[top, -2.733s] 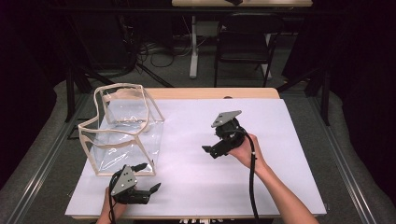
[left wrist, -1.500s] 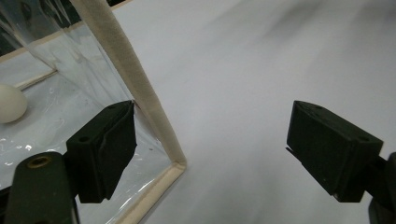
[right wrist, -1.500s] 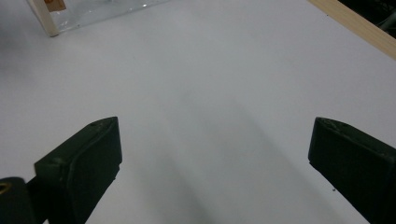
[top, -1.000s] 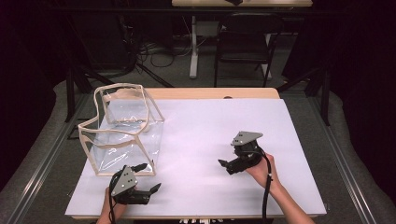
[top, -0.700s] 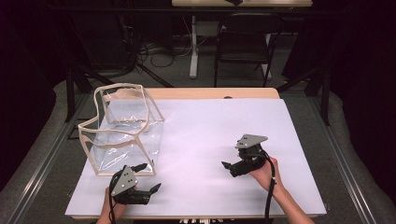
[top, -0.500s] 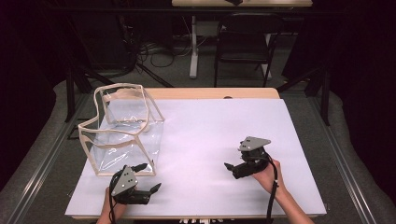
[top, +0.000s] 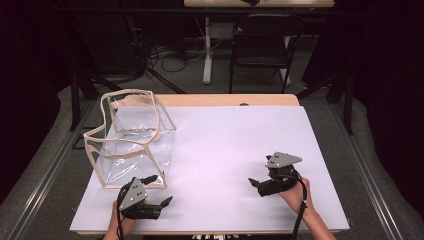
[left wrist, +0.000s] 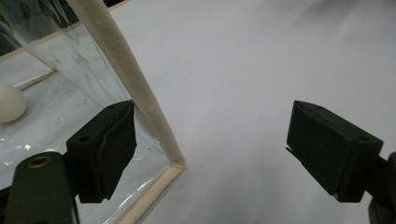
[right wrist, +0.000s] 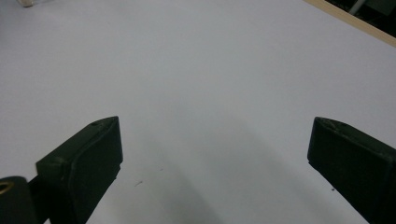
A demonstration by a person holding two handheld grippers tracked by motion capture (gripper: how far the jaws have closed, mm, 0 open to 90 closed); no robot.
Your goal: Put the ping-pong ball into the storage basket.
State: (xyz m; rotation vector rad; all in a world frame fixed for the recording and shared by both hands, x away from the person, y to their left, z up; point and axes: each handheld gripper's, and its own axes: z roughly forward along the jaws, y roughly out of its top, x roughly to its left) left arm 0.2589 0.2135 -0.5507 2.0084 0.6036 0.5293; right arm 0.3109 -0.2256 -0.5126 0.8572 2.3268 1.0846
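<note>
Desk (top: 300,127) covered by white sheet, bare wood strip along far edge. Clear plastic bag (top: 132,142) with cream fabric trim stands open at desk's left side, near corner close to near edge; trim corner (left wrist: 175,163) seen close in left gripper view. Small white egg-like object (left wrist: 10,103) inside bag. Beyond far edge: dark folding chair (top: 260,45), white post (top: 206,50), floor cables (top: 165,52).
</note>
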